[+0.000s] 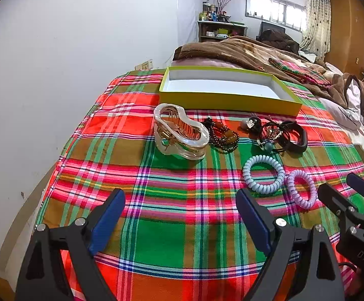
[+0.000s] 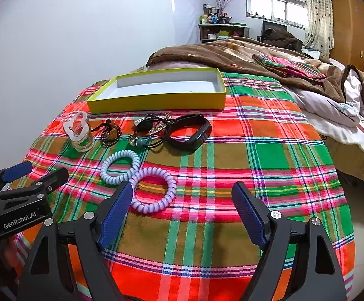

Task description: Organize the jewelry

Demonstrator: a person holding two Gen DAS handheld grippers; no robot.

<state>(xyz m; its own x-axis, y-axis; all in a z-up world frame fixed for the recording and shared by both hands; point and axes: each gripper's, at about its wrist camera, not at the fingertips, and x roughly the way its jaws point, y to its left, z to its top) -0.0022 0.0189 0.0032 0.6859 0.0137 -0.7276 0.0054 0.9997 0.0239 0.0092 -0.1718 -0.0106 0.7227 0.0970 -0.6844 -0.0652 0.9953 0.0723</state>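
Observation:
A shallow yellow-green box (image 1: 229, 101) (image 2: 157, 104) with a white, empty inside lies on the plaid cloth. In front of it are a clear hair claw clip (image 1: 179, 135) (image 2: 79, 130), a brown bead bracelet (image 1: 223, 135) (image 2: 110, 134), tangled black hair ties (image 1: 272, 133) (image 2: 152, 128) and a black band (image 1: 301, 139) (image 2: 204, 135). Nearer lie a pale blue coil tie (image 1: 264, 190) (image 2: 106, 173) and a lilac coil tie (image 1: 307, 204) (image 2: 154, 208), touching each other. My left gripper (image 1: 180, 215) (image 2: 39, 173) hangs open over bare cloth. My right gripper (image 2: 183, 208) (image 1: 345, 188) is open just above the lilac tie, holding nothing.
The plaid cloth (image 2: 257, 150) covers the near end of a bed. A brown blanket (image 2: 219, 52), a folded plaid cloth (image 2: 287, 67) and white bedding (image 2: 337, 115) lie behind and to the right. A white wall (image 1: 69, 62) runs along the left side.

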